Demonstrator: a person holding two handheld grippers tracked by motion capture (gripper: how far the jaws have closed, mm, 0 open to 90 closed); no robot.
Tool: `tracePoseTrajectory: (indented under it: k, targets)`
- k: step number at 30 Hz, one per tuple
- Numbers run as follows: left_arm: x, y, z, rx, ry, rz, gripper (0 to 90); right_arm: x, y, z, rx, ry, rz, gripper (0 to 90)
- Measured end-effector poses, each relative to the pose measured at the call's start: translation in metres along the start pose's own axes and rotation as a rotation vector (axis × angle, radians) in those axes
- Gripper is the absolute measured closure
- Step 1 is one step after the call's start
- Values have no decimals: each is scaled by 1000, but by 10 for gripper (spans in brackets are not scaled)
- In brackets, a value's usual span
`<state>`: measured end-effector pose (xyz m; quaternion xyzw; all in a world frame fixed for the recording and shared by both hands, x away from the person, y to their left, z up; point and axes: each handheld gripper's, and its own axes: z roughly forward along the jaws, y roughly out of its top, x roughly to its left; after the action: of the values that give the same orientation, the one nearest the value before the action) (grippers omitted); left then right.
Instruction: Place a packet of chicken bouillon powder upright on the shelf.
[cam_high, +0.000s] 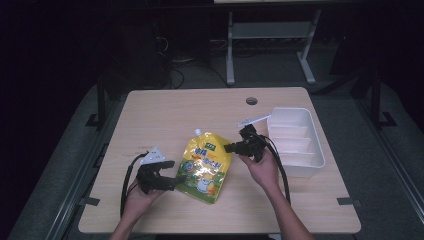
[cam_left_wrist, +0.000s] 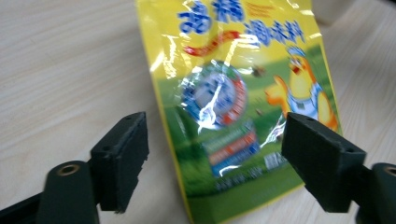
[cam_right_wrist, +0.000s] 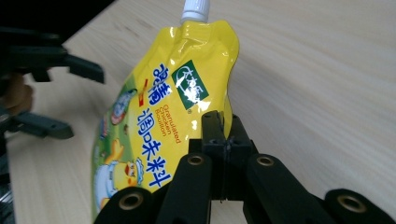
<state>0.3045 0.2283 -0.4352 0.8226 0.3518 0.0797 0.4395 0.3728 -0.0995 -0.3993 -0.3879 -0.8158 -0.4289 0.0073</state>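
Note:
A yellow spouted pouch (cam_high: 205, 167) with a white cap lies on the wooden table (cam_high: 165, 115), cap pointing away from me. My right gripper (cam_high: 231, 147) meets its upper right edge. In the right gripper view the jaws are pressed together at the pouch's (cam_right_wrist: 154, 116) side edge, and the right gripper (cam_right_wrist: 219, 121) is shut on that thin edge. My left gripper (cam_high: 176, 171) stands open at the pouch's lower left corner. In the left gripper view the left gripper (cam_left_wrist: 215, 154) spans the pouch's (cam_left_wrist: 243, 84) bottom part without its pads touching it. The left gripper (cam_right_wrist: 74, 100) also appears open beyond the pouch.
A white divided tray (cam_high: 295, 110) stands at the table's right side, just beyond my right hand. A round cable hole (cam_high: 251, 100) sits near the far edge. Bare wood lies to the left and behind the pouch.

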Motion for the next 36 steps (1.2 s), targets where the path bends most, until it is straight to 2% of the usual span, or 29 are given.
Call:
tracePoseTrajectory:
  k: [2,3,7,8,9,11,12,13,16,17,18,22,26,30,32,36]
  targets:
    - [2,1,1,-5,-10,-13,203,2,1,-3,-7,5,-15,896]
    - [5,2,3,-9,-31,-35,198,7,3,-10,-19,11,-53,896]
    - [10,2,10,-6,-77,-58,191,16,9,-22,-51,35,-109,896]
    - [10,2,10,-6,-77,-58,191,16,9,-22,-51,35,-109,896]
    - [13,3,14,-15,-113,-72,192,20,11,-26,-60,42,-136,896]
    - [16,3,16,-32,-147,-92,202,23,13,-29,-65,55,-157,896]
    - [16,3,16,-32,-147,-92,213,23,13,-29,-65,55,-157,896]
    - [18,4,16,-47,-179,-102,233,25,15,-31,-71,71,-176,896]
    - [20,6,15,-63,-224,-112,295,29,17,-34,-83,79,-205,895]
    - [20,6,15,-63,-224,-112,333,30,17,-36,-94,85,-213,895]
    - [21,7,13,-82,-248,-119,361,30,17,-37,-100,89,-217,895]
    - [23,7,9,-112,-287,-129,473,32,17,-40,-109,111,-238,895]
    - [23,7,7,-117,-331,-122,602,34,18,-41,-111,128,-267,895]
    - [21,8,6,-124,-335,-92,743,36,19,-43,-114,139,-283,895]
    - [22,7,5,-122,-367,-92,778,37,20,-45,-114,141,-296,894]
    - [18,7,5,-112,-372,-54,814,36,19,-46,-114,159,-306,891]
